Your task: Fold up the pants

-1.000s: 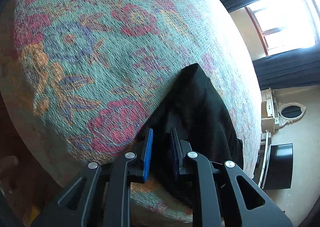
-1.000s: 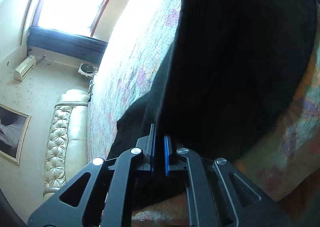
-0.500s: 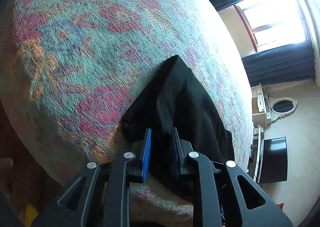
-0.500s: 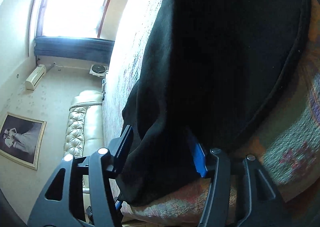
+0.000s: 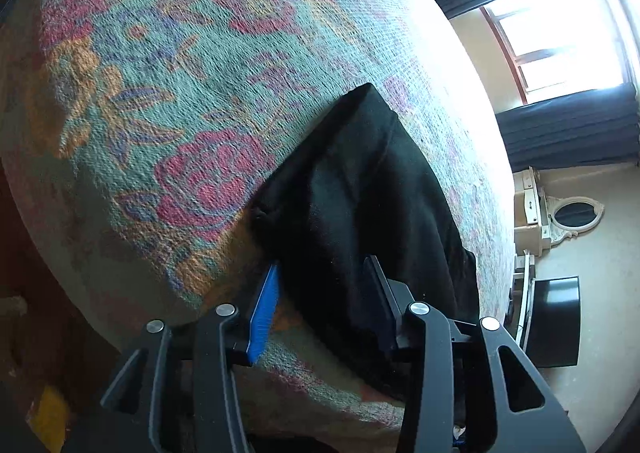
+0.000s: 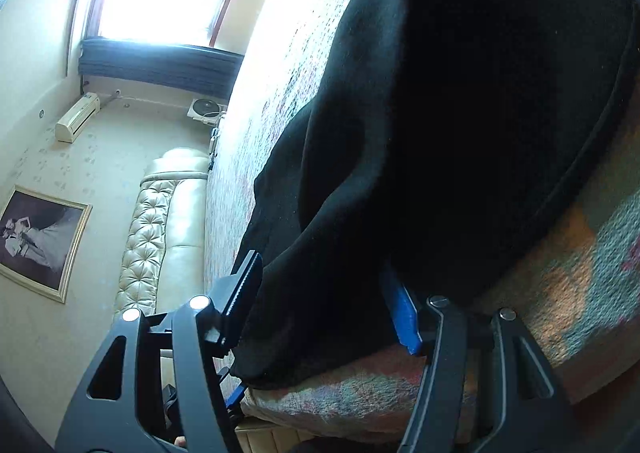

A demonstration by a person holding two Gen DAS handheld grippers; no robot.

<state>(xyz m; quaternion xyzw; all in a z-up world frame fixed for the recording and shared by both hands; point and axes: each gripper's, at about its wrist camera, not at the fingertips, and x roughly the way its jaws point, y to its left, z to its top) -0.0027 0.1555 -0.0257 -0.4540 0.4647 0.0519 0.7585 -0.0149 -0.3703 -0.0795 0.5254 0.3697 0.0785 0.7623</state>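
Observation:
The black pants (image 5: 360, 189) lie folded on the flowered bedspread (image 5: 160, 73), near the bed's near edge. My left gripper (image 5: 324, 289) is open, its jaws standing either side of the pants' near edge without pinching it. In the right wrist view the pants (image 6: 460, 113) fill most of the frame, bunched in a thick fold. My right gripper (image 6: 324, 293) is open wide, with the black cloth lying loose between the jaws.
The bed edge drops off just under both grippers. A cream tufted headboard (image 6: 156, 221) and a framed picture (image 6: 36, 237) stand at the left. A bright window (image 5: 560, 37) with dark curtains, a white dresser with mirror (image 5: 560, 213) and a black screen (image 5: 554, 321) lie beyond the bed.
Both grippers have opened and let go of the pants: the right one first, the left one just now. The pants have settled onto the bed.

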